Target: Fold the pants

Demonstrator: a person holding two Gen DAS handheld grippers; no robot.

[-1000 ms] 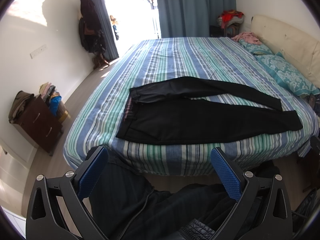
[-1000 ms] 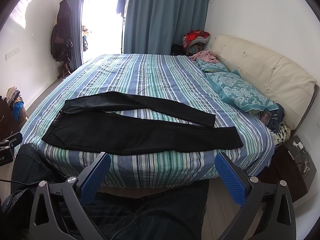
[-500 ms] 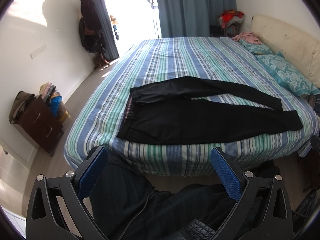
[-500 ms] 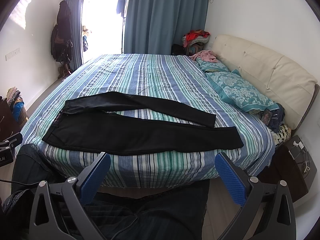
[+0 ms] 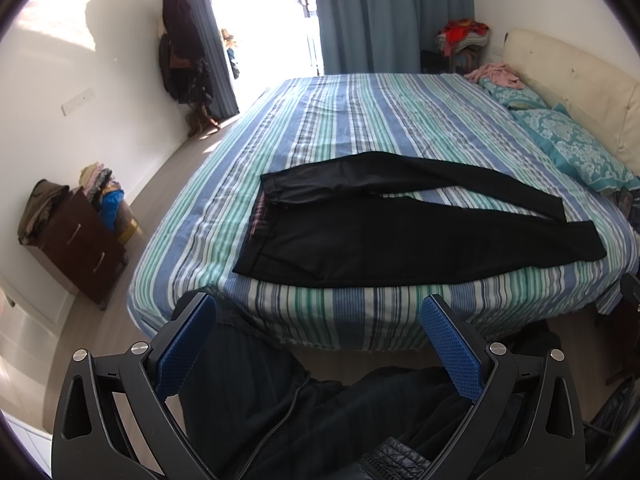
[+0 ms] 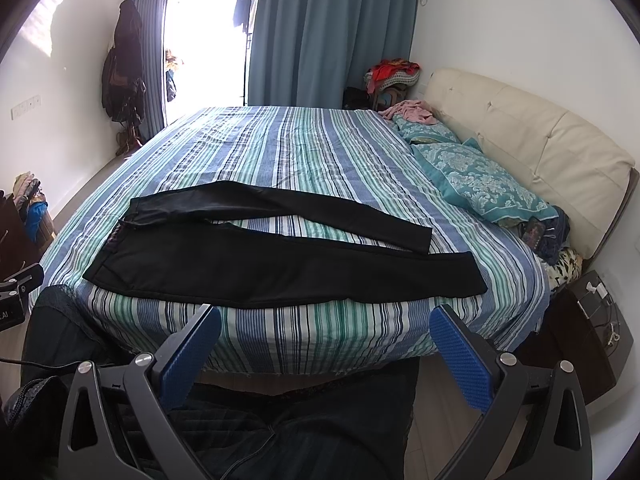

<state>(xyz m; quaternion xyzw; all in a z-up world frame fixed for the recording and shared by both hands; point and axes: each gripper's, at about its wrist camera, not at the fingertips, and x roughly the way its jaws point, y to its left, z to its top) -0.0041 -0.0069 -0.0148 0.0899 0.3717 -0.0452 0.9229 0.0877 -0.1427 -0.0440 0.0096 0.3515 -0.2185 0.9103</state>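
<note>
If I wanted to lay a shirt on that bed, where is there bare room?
Free: the striped bedspread between the black pants and the curtains. Crowded: the near edge under the pants, and the headboard side with teal pillows.

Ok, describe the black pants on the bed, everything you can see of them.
The pants are plain black, of soft matte cloth, and lie flat and unfolded on the striped bedspread near its front edge. The waistband is at the left with a pinkish lining showing. The legs run right and are spread apart, the far one angled across. Nothing else touches them; both grippers are apart from them.
</note>
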